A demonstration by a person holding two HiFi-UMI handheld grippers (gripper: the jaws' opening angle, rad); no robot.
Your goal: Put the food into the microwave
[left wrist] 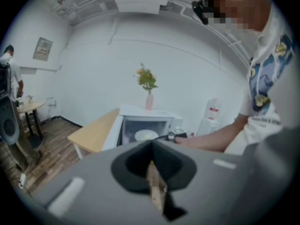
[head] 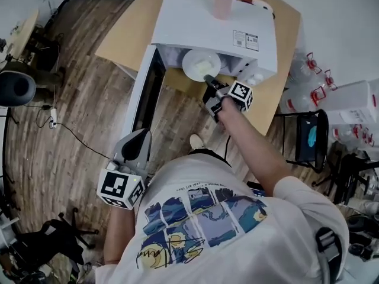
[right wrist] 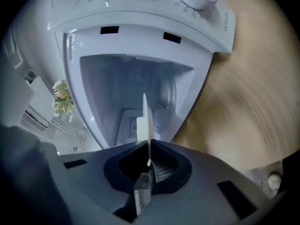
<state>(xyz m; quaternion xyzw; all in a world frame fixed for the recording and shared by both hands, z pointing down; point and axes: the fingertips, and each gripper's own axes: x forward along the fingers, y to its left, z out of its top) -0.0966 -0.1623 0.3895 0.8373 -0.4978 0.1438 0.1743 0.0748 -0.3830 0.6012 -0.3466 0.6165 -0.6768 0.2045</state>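
Microwave (head: 213, 22) on the wooden table (head: 127, 34), its door (head: 142, 87) swung wide; one oven, one flower vase (head: 223, 5) on top, one plate (head: 200, 64) of food. The plate sits at the cavity mouth, straight ahead of the right gripper (head: 208, 80), which is clamped on its near rim, the plate's flat face in line with the opening. The left gripper (head: 141, 136), closed and empty, hangs well back by the person's waist.
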